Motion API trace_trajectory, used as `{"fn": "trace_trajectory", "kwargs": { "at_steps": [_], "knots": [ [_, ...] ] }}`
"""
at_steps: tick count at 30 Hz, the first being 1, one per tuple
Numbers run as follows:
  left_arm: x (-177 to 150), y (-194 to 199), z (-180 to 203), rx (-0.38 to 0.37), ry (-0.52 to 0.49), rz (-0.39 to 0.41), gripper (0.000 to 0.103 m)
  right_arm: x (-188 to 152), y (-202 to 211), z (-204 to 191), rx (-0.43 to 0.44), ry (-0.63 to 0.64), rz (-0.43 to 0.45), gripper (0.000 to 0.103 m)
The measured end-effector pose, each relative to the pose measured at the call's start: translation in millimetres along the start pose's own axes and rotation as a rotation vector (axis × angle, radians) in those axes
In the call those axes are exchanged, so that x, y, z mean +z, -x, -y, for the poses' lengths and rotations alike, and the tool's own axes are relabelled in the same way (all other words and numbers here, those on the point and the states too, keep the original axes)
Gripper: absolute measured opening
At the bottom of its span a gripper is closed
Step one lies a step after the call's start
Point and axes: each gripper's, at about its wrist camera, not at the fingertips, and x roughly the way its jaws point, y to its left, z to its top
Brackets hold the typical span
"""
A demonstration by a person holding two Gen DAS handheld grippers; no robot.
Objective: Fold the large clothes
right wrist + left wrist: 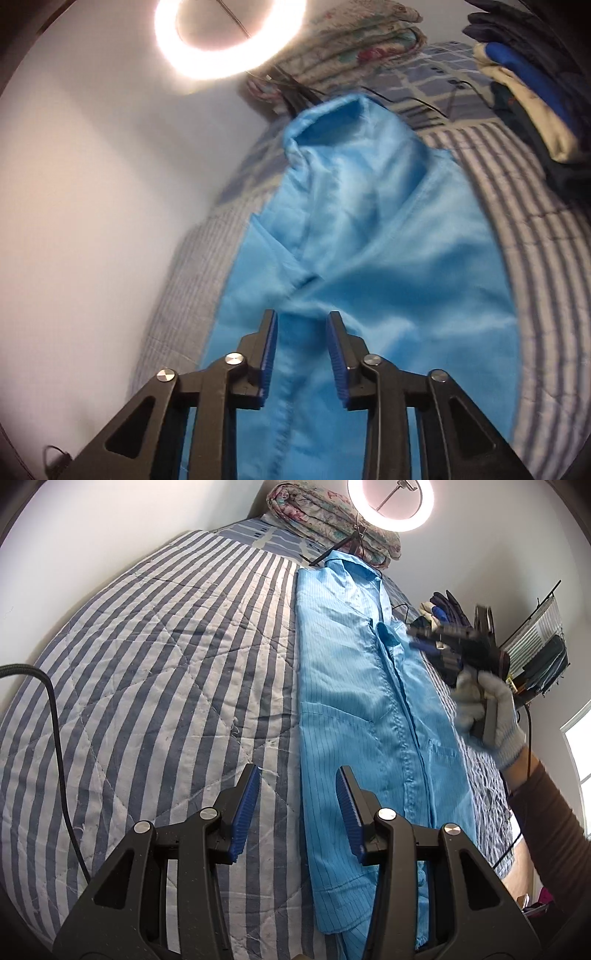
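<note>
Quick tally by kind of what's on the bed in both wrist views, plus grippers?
Light-blue garment: 1
Striped quilt covering the bed: 1
Folded floral blanket: 1
Pile of dark and cream clothes: 1
Grippers: 2, left gripper and right gripper, both open, nothing between the pads
Total: 6

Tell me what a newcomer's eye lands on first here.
The long, shiny light-blue garment lies stretched down a blue-and-white striped quilt. At its far end a glowing ring light stands before a folded floral blanket. The left gripper stands open at the garment's near edge.
</note>
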Motion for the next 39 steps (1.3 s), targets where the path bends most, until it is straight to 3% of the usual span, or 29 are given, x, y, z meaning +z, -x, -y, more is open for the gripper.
{"fn": "trace_trajectory", "kwargs": {
  "at_steps": [2, 5, 8, 16, 20, 23, 27, 31, 34, 36, 39],
  "knots": [
    [-2.8, 4.8, 2.0, 0.008, -0.010, 0.002, 0.043, -15.8, 6.8, 7.5, -0.028, 0.010, -0.032, 0.028],
    [-7.3, 18.6, 4.5, 0.006, -0.019, 0.002, 0.043, -41.4, 32.9, 13.2, 0.032, -0.015, -0.036, 0.028],
    [-10.6, 36.6, 7.1, 0.010, -0.036, 0.011, 0.043, -61.6, 69.3, 4.1, 0.039, 0.013, -0.018, 0.029],
    [-10.8, 110.5, 25.5, 0.009, -0.079, 0.089, 0.043, -100.5, 228.6, -57.2, -0.020, 0.181, 0.193, 0.038],
    [-5.9, 154.0, 45.4, 0.002, -0.126, 0.148, 0.043, -113.1, 304.0, -95.2, -0.038, 0.266, 0.302, 0.057],
    [-4.5, 188.1, 61.6, -0.007, -0.161, 0.194, 0.043, -119.6, 365.2, -122.9, -0.037, 0.322, 0.349, 0.057],
    [-5.2, 224.8, 78.0, -0.015, -0.197, 0.245, 0.043, -133.9, 448.6, -158.2, -0.079, 0.396, 0.403, 0.091],
    [-5.6, 254.2, 88.0, -0.046, -0.209, 0.269, 0.044, -147.9, 516.8, -185.3, -0.085, 0.430, 0.439, 0.091],
    [-4.3, 266.6, 93.9, -0.064, -0.221, 0.270, 0.052, -161.1, 545.5, -198.9, -0.133, 0.463, 0.457, 0.091],
    [-4.0, 265.3, 93.8, -0.103, -0.224, 0.238, 0.069, -172.3, 551.4, -201.5, -0.157, 0.475, 0.449, 0.091],
    [-5.1, 245.4, 86.4, -0.135, -0.187, 0.167, 0.069, -190.1, 535.3, -189.7, -0.174, 0.470, 0.401, 0.090]
  ]
}}
